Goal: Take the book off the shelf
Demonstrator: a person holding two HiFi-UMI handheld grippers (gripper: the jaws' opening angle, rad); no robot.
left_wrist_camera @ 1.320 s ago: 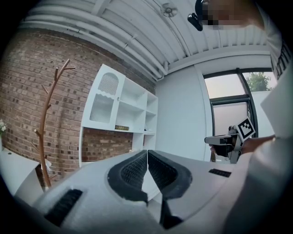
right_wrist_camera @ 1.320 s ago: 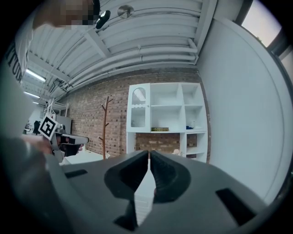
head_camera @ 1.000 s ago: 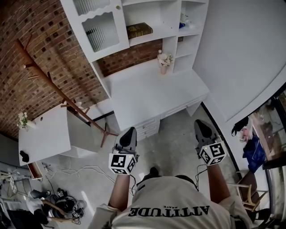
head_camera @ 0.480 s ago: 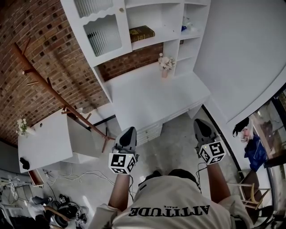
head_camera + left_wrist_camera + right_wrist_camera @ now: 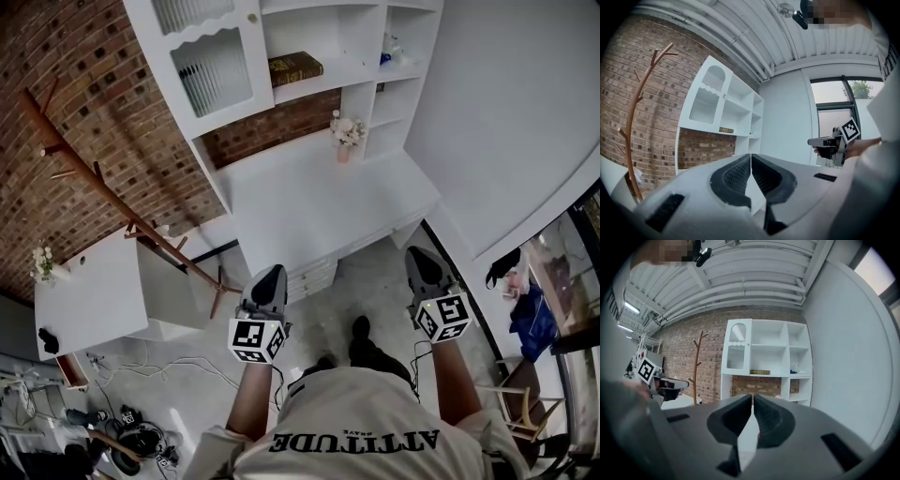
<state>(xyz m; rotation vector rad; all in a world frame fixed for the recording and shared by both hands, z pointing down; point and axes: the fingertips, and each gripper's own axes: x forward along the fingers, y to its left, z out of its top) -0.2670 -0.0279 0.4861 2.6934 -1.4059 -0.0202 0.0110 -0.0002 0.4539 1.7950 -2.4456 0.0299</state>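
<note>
Grippers: two, the left gripper (image 5: 269,281) and the right gripper (image 5: 425,265), held out in front of the person, side by side and well apart
Left gripper jaws: pressed together, nothing between them
Right gripper jaws: pressed together, nothing between them
Book: one dark book (image 5: 294,67), lying flat on a shelf just right of the glass door (image 5: 211,80), well apart from both grippers
Shelf unit: one, white (image 5: 361,37), with several open compartments
Flowers: two bunches, a vase (image 5: 345,131) on the desk and another bunch (image 5: 42,262) on the small white table (image 5: 94,300)
Coat stand: one, wooden (image 5: 103,187), against the brick
Surface: white desk (image 5: 309,206) under the shelves, drawers at its front
Room: red brick wall (image 5: 75,84), plain white wall (image 5: 506,112) at the right, grey floor (image 5: 375,281) with loose cables (image 5: 159,361) at the left
</note>
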